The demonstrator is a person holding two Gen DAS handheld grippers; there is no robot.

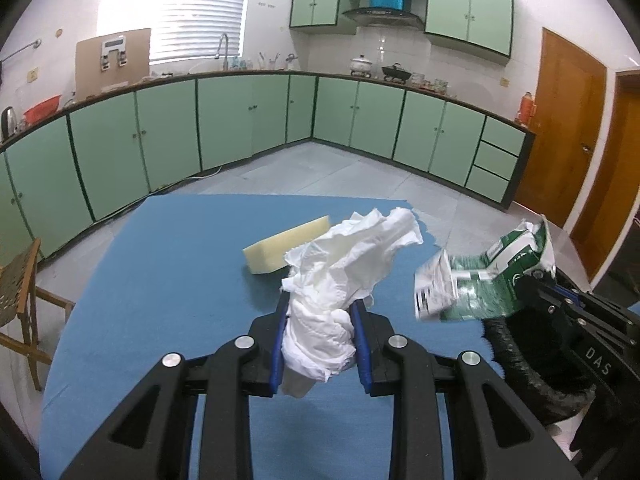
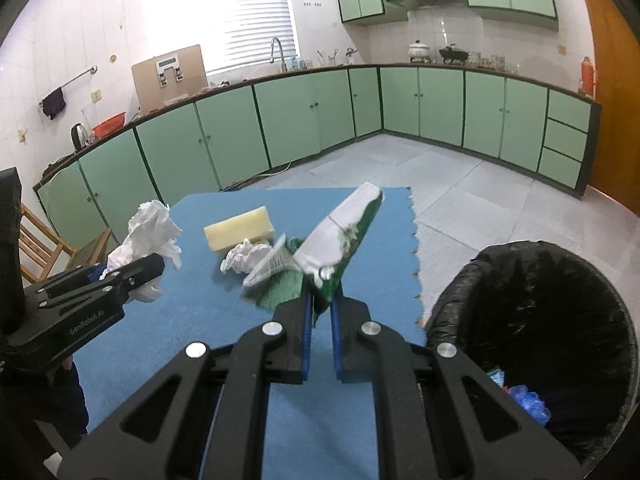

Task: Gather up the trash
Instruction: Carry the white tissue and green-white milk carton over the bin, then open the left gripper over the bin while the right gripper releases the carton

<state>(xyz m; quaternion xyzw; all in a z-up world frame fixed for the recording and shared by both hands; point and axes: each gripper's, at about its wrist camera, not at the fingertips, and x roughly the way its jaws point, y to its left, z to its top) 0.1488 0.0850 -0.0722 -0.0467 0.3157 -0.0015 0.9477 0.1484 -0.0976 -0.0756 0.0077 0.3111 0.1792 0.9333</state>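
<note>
Crumpled tissue (image 1: pixel 340 280) clamped in left tongs (image 1: pixel 322 308), green wrapper (image 2: pixel 340 236) clamped in right tongs (image 2: pixel 322 300), both angled downward over blue mat (image 2: pixel 360 208)

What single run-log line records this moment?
left gripper: shut on tissue wad | right gripper: shut on green wrapper | on blue mat: sponge, small tissue | lined bin: right

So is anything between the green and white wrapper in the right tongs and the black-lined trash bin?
Nothing visible. The right tongs are shut on the green and white wrapper, held above the blue mat. The trash bin stands open just to their right, beyond the mat's edge, with only clear air across the gap.
</note>
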